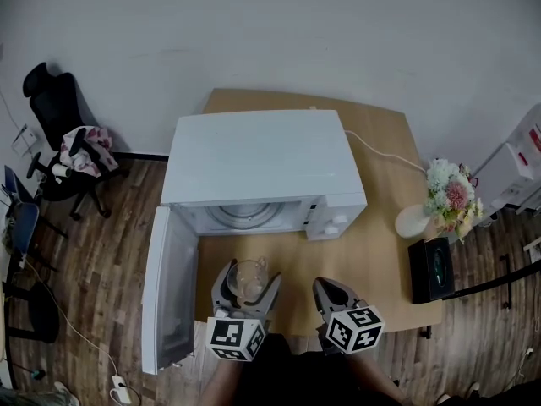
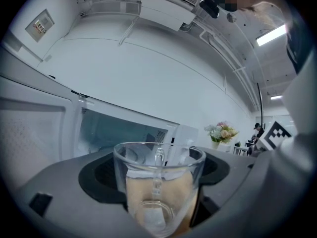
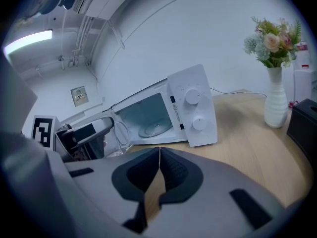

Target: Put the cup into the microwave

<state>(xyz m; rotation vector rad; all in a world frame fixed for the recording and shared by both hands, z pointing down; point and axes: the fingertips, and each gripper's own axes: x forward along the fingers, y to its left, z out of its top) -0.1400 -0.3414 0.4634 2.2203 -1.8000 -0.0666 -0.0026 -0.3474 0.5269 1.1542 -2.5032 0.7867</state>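
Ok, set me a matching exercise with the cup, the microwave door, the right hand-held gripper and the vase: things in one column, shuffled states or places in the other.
Things
1. cup
2. microwave door
3. right hand-held gripper
4. vase

States or places
A. shut, nothing between its jaws
B. swung open
C. held in the left hand-held gripper
D. standing on the table, right of the microwave

Pairs: 1-C, 2-B, 3-A, 4-D
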